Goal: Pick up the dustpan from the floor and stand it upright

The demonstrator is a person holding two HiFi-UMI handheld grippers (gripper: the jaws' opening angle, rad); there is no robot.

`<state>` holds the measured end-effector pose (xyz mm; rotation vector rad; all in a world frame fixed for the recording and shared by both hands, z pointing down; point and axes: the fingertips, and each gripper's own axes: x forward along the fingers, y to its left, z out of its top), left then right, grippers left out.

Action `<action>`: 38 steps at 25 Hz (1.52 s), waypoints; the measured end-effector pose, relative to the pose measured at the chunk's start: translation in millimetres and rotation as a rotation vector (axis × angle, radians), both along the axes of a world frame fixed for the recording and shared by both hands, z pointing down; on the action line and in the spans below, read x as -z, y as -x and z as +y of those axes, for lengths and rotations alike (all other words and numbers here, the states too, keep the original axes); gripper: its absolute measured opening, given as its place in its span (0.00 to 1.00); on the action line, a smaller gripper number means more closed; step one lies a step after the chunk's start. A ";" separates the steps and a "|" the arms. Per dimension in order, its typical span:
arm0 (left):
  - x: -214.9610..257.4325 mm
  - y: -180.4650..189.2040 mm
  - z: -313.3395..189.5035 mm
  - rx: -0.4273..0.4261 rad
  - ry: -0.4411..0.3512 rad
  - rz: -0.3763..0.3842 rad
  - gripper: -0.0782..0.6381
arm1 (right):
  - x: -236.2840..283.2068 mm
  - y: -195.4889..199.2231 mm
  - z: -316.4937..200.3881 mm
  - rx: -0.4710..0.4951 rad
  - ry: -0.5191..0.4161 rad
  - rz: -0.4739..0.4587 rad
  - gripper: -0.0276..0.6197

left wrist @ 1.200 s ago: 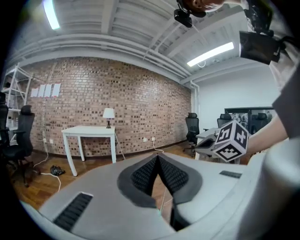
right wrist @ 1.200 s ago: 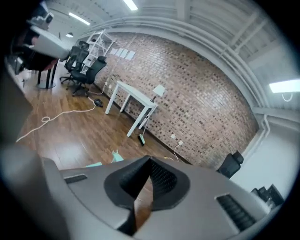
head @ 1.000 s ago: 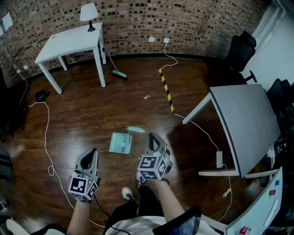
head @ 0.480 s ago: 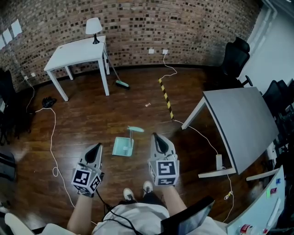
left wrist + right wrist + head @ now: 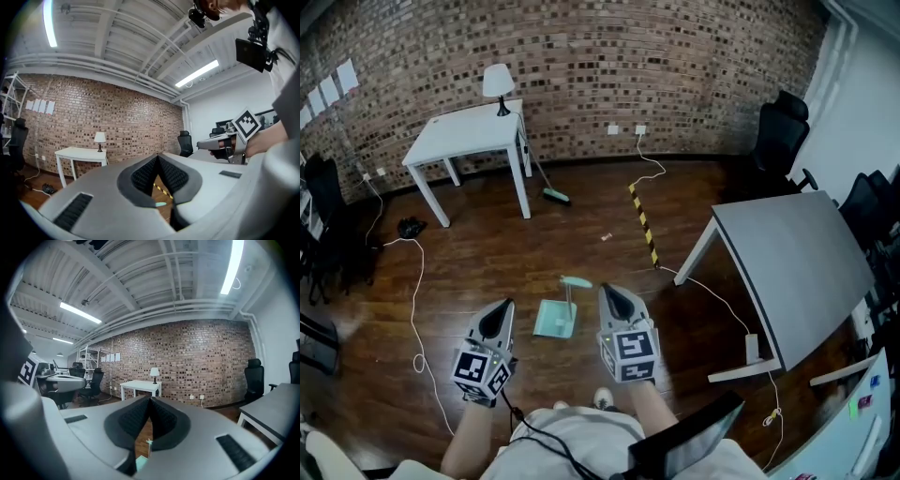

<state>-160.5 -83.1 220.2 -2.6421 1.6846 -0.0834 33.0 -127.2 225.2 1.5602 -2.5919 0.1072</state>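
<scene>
The dustpan (image 5: 555, 320) is pale mint plastic: a flat, squarish tray sitting on the dark, glossy plank floor (image 5: 478, 253), with a thin stick rising from it to a short mint grip at the top, so it stands with its handle up. Whether anything lies in the tray is too small to tell. It sits between the 2 grippers and a little ahead of their tips, apart from both. The left gripper (image 5: 505, 306) and the right gripper (image 5: 605, 292) are smooth grey wedge-shaped shells with ribbed black pads, each carrying a cube of black-and-white square markers. In each gripper view the pads meet at the tips, so both tongs are fully closed with nothing in them. Both forearms reach forward from the bottom of the head view, 1 hand behind each marker cube, and the 2 grippers lie side by side, pointing about level toward the rough brick wall (image 5: 675, 66). Against that wall stands a white square-topped table (image 5: 469, 141) with a small white-shaded lamp (image 5: 498, 84); a mint-headed broom (image 5: 553, 194) leans at its corner. A yellow-and-black striped strip (image 5: 642, 223) lies on the floor near a grey slab-topped table (image 5: 797, 253), and a thin white cable (image 5: 417, 300) trails along the boards at the left.
</scene>
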 end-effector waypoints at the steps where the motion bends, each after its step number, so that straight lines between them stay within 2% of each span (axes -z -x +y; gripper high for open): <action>1: 1.6 -0.9 -0.6 -0.001 -0.004 -0.003 0.12 | -1.0 -0.3 -0.7 0.003 0.004 0.000 0.01; 12: 8.5 7.9 15.4 0.029 -0.021 -0.010 0.12 | -7.5 3.6 15.8 0.017 0.033 -0.001 0.02; 18: -2.0 23.7 41.1 0.008 0.009 0.000 0.12 | -2.5 15.4 41.7 -0.003 0.033 -0.004 0.02; 22: -12.5 25.3 57.5 -0.008 0.017 -0.021 0.12 | -0.8 6.7 63.2 -0.035 0.026 0.001 0.02; 28: -30.7 17.2 89.1 0.002 0.047 -0.008 0.12 | -16.1 -9.0 97.5 -0.040 0.061 0.005 0.02; 32: -31.3 11.0 123.5 0.023 0.063 -0.028 0.12 | -17.8 -13.8 120.7 -0.026 0.068 -0.012 0.02; 36: -29.1 -11.5 162.7 0.051 0.041 -0.043 0.12 | -10.2 -34.9 155.0 0.000 0.037 -0.037 0.02; 38: -26.8 -29.0 188.4 0.070 0.040 -0.021 0.12 | -7.9 -50.4 181.1 0.020 0.026 -0.028 0.02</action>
